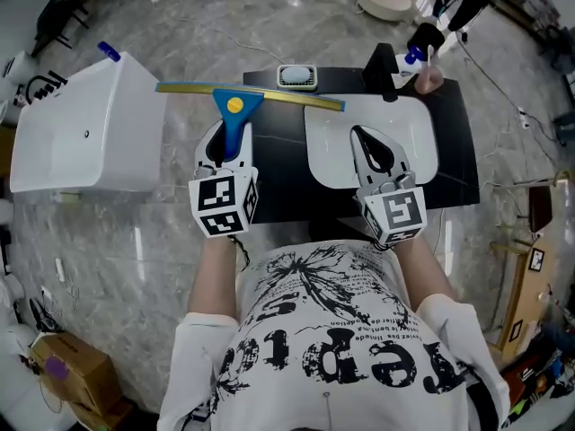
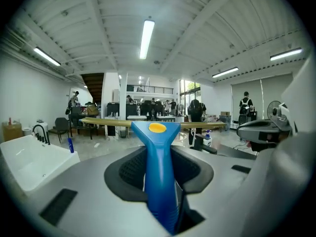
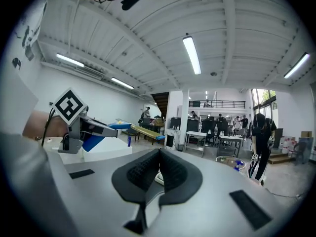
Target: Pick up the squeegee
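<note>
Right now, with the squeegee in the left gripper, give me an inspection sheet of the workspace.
Surface: black table, with a white panel lying on it.
Job's things: squeegee, blue handle, long blade crosswise.
Clutter: small pale tray, black object and blue-capped bottle along the far edge.
Grippers: left gripper shut on the squeegee handle; right gripper shut, empty.
Cables: thin cable on the floor right of the table.
Surroundings: white sink unit at left; cardboard box on the floor.

The squeegee [image 1: 235, 106] has its handle end hidden inside the left claw [image 1: 226, 135] (distant people [image 2: 196, 107] too small).
</note>
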